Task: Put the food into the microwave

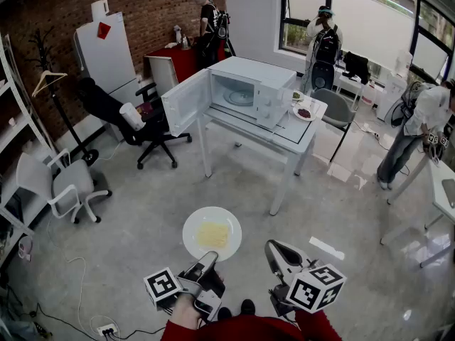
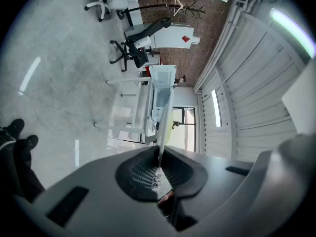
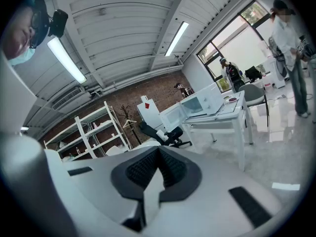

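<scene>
No legible text or numbers (square markers [image 1: 316, 288] carry patterns only).

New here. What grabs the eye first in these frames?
Low in the head view, a white plate carrying a flat yellow piece of food is clamped at its near rim by the left gripper, out over the floor. Ahead, the white microwave sits on a white table with its door swung wide open. The right gripper, beside the plate, is shut on nothing.

The left hand-held gripper [image 2: 159, 154] clamps a white plate [image 2: 166, 120], seen edge-on.
</scene>
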The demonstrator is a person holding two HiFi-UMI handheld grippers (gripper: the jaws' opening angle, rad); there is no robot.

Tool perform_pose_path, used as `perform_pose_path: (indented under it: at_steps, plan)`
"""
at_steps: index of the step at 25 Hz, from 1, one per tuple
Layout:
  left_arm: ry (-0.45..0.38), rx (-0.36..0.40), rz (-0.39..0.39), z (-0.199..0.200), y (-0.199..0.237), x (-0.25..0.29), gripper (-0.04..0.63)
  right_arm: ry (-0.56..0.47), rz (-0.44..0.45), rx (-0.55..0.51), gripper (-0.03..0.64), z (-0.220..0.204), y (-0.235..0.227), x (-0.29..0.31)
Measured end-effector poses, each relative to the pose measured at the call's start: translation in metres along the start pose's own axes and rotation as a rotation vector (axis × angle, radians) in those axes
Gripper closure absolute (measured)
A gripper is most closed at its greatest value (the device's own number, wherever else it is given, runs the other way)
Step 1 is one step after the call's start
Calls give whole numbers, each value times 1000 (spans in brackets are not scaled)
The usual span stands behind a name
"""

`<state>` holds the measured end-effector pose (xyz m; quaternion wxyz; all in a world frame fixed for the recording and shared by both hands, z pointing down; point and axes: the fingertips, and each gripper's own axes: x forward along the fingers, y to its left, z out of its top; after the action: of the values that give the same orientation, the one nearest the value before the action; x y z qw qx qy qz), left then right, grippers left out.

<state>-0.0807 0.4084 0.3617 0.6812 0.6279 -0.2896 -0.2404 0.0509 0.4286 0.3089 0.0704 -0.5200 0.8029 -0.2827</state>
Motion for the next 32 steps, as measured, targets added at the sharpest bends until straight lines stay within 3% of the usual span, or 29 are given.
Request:
perform_pose_path:
  at_steps: [17,32]
  plan:
    - [-43,19,21,3,-4,23,574,2,34,11,603,11,-25,2]
    - [-40,37,3,33,-16,97,574,16,-59,-58,603,46,-78,31]
